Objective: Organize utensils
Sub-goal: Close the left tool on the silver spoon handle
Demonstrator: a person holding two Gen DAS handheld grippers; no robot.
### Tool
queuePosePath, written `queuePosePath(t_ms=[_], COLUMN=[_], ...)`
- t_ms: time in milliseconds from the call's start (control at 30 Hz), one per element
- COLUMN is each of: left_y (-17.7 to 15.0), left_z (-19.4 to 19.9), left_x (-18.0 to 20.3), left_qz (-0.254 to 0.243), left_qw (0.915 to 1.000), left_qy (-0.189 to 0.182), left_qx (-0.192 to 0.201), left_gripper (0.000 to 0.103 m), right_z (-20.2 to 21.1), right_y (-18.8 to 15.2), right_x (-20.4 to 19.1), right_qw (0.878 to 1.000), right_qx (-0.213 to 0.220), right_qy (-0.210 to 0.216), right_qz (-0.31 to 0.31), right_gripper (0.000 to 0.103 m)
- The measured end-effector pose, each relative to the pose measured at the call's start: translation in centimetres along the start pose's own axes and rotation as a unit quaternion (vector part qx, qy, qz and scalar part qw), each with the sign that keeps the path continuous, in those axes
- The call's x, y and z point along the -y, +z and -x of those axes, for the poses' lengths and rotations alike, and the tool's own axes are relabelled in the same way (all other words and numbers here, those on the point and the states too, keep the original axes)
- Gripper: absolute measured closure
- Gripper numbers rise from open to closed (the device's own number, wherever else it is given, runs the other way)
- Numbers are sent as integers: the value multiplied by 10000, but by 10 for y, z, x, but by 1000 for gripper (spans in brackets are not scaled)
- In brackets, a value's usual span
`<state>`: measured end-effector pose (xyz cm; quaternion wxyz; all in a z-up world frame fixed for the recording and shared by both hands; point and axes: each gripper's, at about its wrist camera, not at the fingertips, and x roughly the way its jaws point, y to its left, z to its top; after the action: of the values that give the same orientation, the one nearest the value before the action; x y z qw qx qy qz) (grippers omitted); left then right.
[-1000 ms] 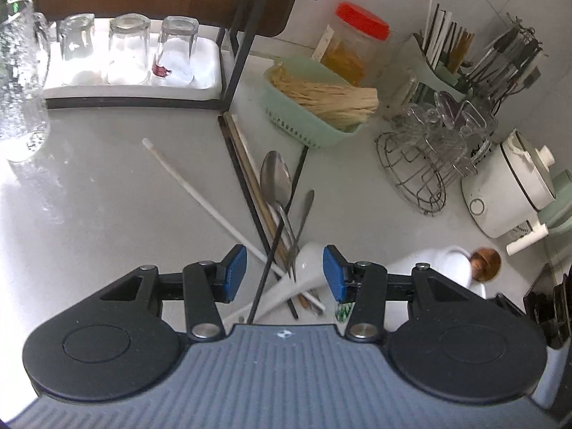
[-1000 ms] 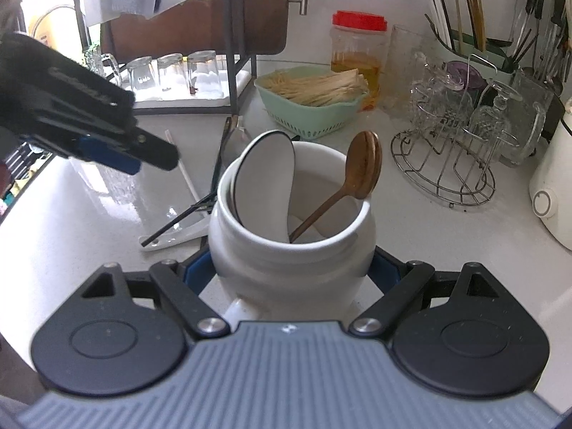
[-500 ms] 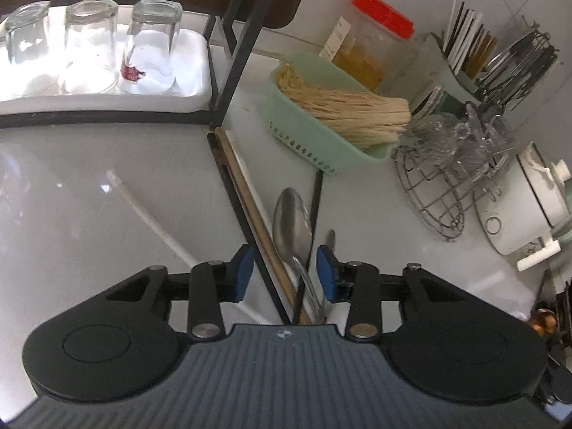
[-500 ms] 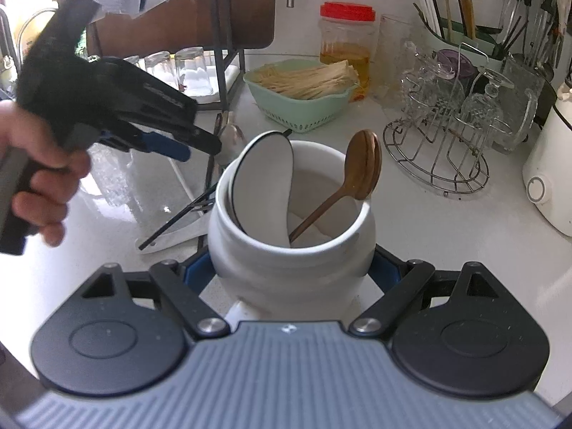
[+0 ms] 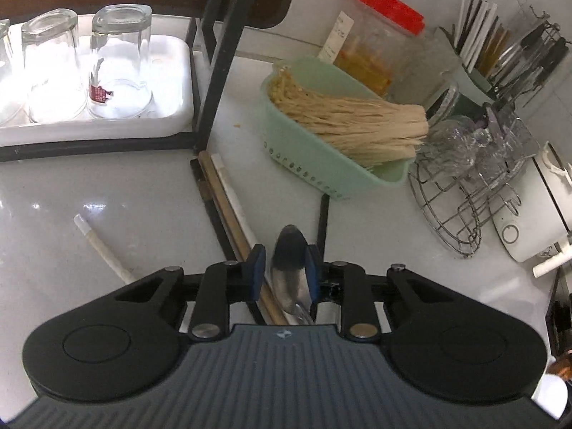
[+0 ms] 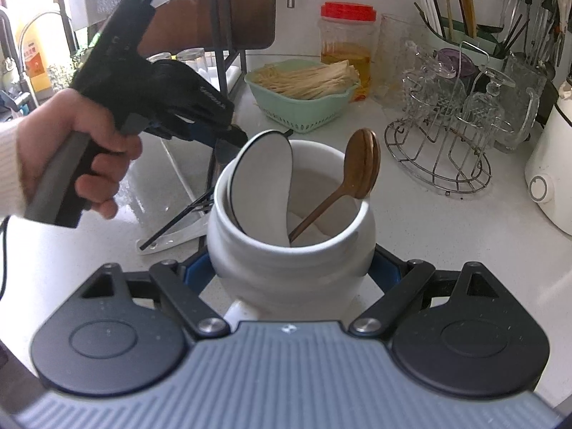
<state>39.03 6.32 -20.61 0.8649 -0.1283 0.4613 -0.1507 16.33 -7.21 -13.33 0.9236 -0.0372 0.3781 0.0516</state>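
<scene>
The left hand-held gripper (image 5: 284, 273) points down at a pale glossy surface (image 5: 107, 193), its blue pads straddling the bowl of a silver metal spoon (image 5: 289, 261). Its jaws have just been narrowing; the right pad touches the spoon's edge, while a small gap shows at the left pad. Just left of the spoon lie a tan wooden chopstick (image 5: 221, 196), a white chopstick (image 5: 232, 196) and a black chopstick (image 5: 211, 207), bundled close together and crowding the left pad. A separate long white stick (image 5: 102, 248) lies further left.

Beyond stand a mint-green plastic basket of pale dried noodles (image 5: 339, 136), a clear jar with a red lid (image 5: 382, 32) (it has a paper label, too blurred to read), a round wire rack holding glassware (image 5: 461, 193) and a white tray of upturned drinking glasses (image 5: 93, 71).

The right hand-held gripper (image 6: 291, 271) is spread wide and clamped on the sides of a white ceramic crock (image 6: 289, 250). Only this view shows the crock's contents: a white ladle with a dark rim (image 6: 261, 178) and a brown wooden spoon (image 6: 361, 164). It also shows a person's hand (image 6: 71, 150) gripping the left tool's handle, and a yellow bottle at far left (image 6: 34, 60) with an orange label, illegible.
</scene>
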Motion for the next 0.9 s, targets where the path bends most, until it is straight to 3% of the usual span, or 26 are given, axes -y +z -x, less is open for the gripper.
queuePosePath(t_ms=[233, 400, 900], left_y=[-1, -1, -1], left_z=[-1, -2, 41], left_x=[1, 5, 26], left_qz=[-81, -131, -563], left_qw=[9999, 9998, 9980], left_qy=[66, 123, 120], left_qx=[-62, -87, 277], left_gripper=[82, 94, 101], right_z=[-2, -1, -1], right_y=[1, 0, 1], right_x=[1, 1, -2], right_qw=[10000, 10000, 9998], right_qx=[10, 37, -3], right_qy=[10, 18, -129], right_qz=[-37, -43, -168], right_gripper=[12, 12, 12])
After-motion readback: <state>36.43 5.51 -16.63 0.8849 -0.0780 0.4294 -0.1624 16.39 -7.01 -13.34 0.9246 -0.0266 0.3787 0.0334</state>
